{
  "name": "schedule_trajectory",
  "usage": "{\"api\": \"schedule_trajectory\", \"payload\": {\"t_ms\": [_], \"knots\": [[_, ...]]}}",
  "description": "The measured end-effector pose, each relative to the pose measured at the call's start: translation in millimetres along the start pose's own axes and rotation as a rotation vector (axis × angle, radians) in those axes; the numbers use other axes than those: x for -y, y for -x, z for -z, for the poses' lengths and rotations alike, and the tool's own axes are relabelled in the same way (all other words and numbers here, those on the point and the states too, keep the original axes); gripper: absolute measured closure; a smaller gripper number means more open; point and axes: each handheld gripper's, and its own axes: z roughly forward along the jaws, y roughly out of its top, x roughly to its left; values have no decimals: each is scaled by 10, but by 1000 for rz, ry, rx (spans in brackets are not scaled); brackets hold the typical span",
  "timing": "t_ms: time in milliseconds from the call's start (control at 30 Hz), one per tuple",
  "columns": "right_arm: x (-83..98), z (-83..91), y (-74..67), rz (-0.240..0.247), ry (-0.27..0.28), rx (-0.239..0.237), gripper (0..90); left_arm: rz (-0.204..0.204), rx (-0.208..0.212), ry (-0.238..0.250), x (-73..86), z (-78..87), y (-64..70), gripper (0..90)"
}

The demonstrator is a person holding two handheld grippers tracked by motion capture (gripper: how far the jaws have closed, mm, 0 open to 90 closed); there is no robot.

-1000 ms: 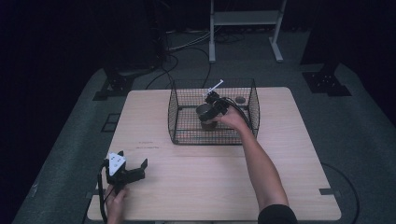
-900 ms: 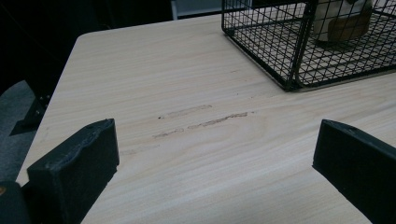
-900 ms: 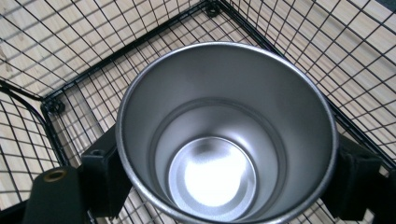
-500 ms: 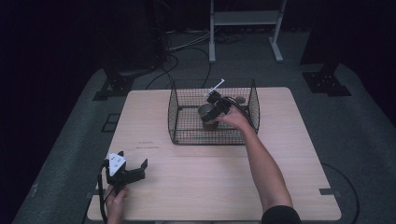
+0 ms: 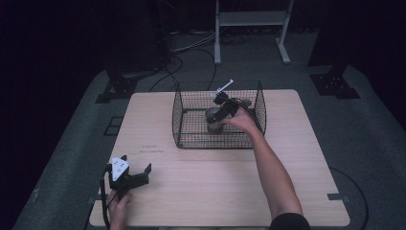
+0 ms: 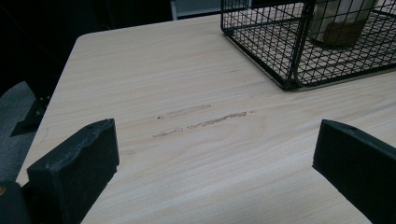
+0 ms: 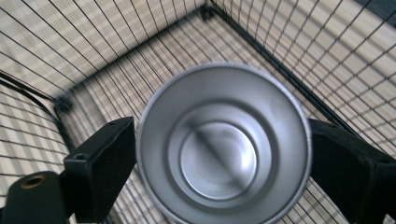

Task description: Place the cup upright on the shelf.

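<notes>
High view: my right gripper (image 5: pixel 221 106) reached down into the black wire basket (image 5: pixel 179 120) at the far middle of the wooden table (image 5: pixel 215 191), poised over a metal cup (image 5: pixel 214 120) standing upright on the basket floor; another dark round thing lay toward the basket's far right corner, too small to identify. My left gripper (image 5: pixel 143 173) rested near the table's front left corner, well apart from the basket.

Left gripper view: my left gripper's jaws stood wide apart with nothing between them, bare wood and a few scuff marks (image 6: pixel 201 120) ahead, and the basket's near corner (image 6: pixel 292 70) beyond, the cup's lower part showing through the mesh.

Right gripper view: I looked straight down into the cup (image 7: pixel 224 149), its rim sitting between my two jaws. The jaws had just been opening, and the pads sat just beside the rim on either side; whether they pressed on it I could not tell. In my judgement the release would go best with the jaws spread evenly until both pads cleared the rim, then a straight lift, keeping off the mesh walls so the cup stayed upright.

No brand, label or readable writing appeared on the cup, basket or table
</notes>
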Motion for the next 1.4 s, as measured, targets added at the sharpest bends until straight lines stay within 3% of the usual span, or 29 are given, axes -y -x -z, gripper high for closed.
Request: {"api": "schedule_trajectory", "payload": {"t_ms": [333, 633, 1067, 1400], "knots": [[-40, 272, -8, -14, 94, -2, 104, -4, -1, -8, -2, 4, 10, 0], [-5, 578, -157, 35, 179, -43, 113, -10, -1, -8, 0, 12, 12, 0], [270, 869, -309, 77, 203, -44, 126, -14, -7, -4, 4, 10, 20, 0], [510, 1012, -301, 60, 219, -65, 126, -17, -7, -4, 3, 11, 25, 0]]}}
